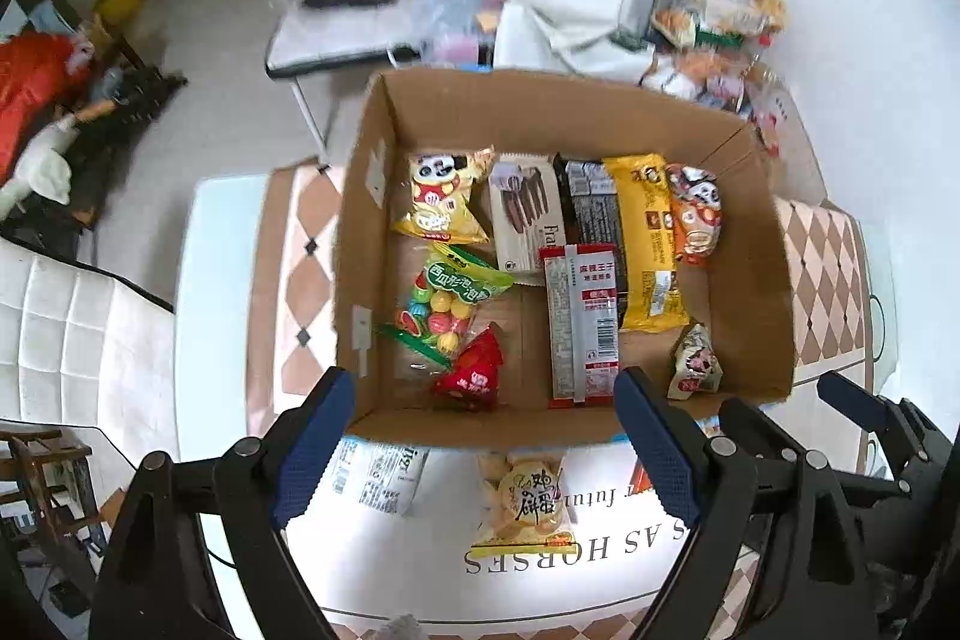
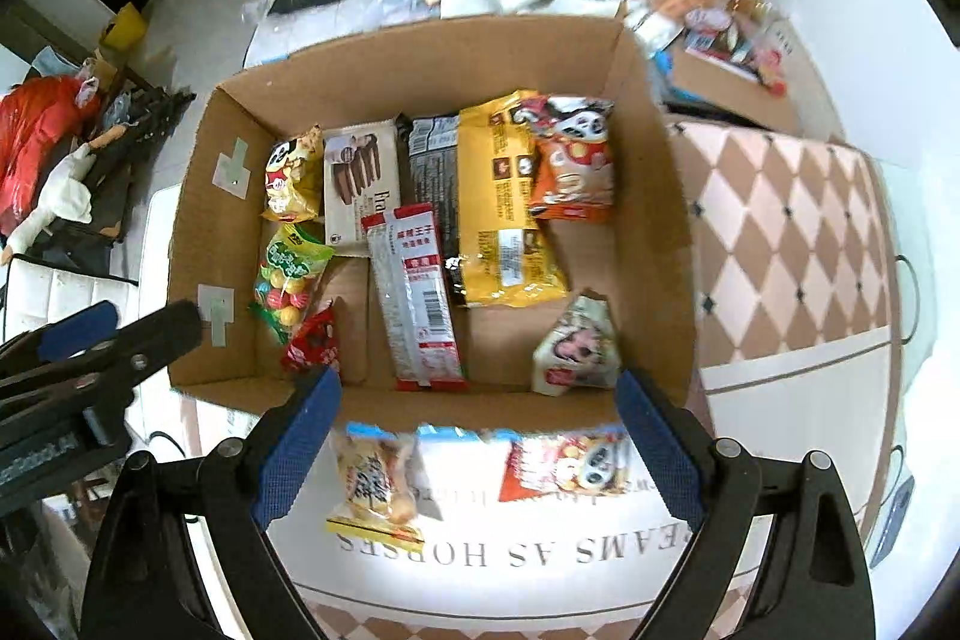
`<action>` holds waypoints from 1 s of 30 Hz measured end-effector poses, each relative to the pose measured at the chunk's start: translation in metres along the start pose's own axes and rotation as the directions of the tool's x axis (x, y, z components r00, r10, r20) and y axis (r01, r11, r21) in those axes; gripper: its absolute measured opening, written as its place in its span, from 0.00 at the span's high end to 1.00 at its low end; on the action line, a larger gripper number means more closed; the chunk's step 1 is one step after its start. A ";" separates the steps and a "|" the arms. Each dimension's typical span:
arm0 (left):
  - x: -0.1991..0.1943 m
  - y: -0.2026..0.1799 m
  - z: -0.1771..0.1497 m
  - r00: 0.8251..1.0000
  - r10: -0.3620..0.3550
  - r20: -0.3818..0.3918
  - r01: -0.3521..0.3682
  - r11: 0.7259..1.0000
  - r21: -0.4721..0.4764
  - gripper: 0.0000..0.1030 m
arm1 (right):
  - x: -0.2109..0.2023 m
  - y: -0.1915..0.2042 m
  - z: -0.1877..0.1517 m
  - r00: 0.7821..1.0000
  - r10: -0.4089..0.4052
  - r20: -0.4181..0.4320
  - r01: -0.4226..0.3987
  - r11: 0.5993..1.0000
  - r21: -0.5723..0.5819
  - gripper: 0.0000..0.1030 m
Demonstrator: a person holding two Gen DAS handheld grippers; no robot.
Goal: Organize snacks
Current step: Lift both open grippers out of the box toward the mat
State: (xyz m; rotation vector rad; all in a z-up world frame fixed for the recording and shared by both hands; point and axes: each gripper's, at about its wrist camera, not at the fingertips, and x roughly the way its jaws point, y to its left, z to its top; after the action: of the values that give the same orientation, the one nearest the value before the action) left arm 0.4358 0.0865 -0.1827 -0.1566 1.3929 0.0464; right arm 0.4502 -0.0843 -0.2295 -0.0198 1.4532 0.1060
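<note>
A: How far along does the snack sorting look?

B: Well underway, I'd say. The cardboard box point(image 1: 750, 244) sits on the desk point(image 2: 780, 430) and already holds a fair number of packets: a yellow panda bag point(image 1: 438, 202) at the back left, a wafer pack point(image 1: 525, 214) beside it, a long yellow pack point(image 1: 645, 244), an orange panda bag point(image 2: 573, 160) at the back right, a grey-and-red stick pack point(image 2: 417, 292) in the middle, a bag of coloured candy balls point(image 1: 447, 307), a small red packet point(image 1: 474, 373) and a small white packet point(image 2: 576, 346) near the front wall.

A: And the tools?

B: Both are wide open and hold nothing. The left tool point(image 1: 480, 442) and the right tool point(image 2: 477, 445) both hang above the box's near edge, looking down.

A: What's left?

B: On the desk in front of the box lie a yellow egg-biscuit packet point(image 2: 375, 484), a red panda bag point(image 2: 570, 463) and a white packet point(image 1: 378, 472). Beyond the box there's a loose pile of snacks point(image 1: 714, 34) too. So several packets appear still to go in.
</note>
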 end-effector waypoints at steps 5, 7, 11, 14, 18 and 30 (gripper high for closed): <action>-0.033 -0.007 -0.026 0.994 0.035 0.107 -0.038 0.999 0.028 0.15 | -0.029 -0.011 -0.024 0.998 -0.022 0.061 0.023 1.000 -0.012 0.08; -0.044 -0.010 -0.035 0.989 0.045 0.142 -0.050 0.998 0.031 0.15 | -0.042 -0.014 -0.033 0.996 -0.026 0.087 0.027 1.000 -0.013 0.08; -0.065 -0.013 -0.052 0.979 0.046 0.197 -0.051 0.998 0.021 0.15 | -0.068 -0.019 -0.050 0.988 -0.038 0.150 0.041 0.999 -0.016 0.08; -0.078 -0.015 -0.066 0.971 0.052 0.231 -0.057 0.998 0.018 0.15 | -0.088 -0.023 -0.061 0.980 -0.040 0.195 0.045 0.999 -0.018 0.08; -0.088 -0.017 -0.081 0.967 0.047 0.251 -0.051 0.999 0.010 0.15 | -0.112 -0.025 -0.073 0.971 -0.039 0.237 0.047 0.999 -0.027 0.08; -0.072 -0.010 -0.099 0.969 -0.005 0.248 0.015 0.999 -0.038 0.00 | -0.109 -0.043 -0.094 0.977 0.084 0.197 -0.088 0.996 0.011 0.04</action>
State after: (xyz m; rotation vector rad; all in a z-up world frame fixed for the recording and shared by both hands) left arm 0.3281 0.0670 -0.1278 -0.1845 1.1420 0.0828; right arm 0.3487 -0.1409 -0.1347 0.0682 1.2572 0.1601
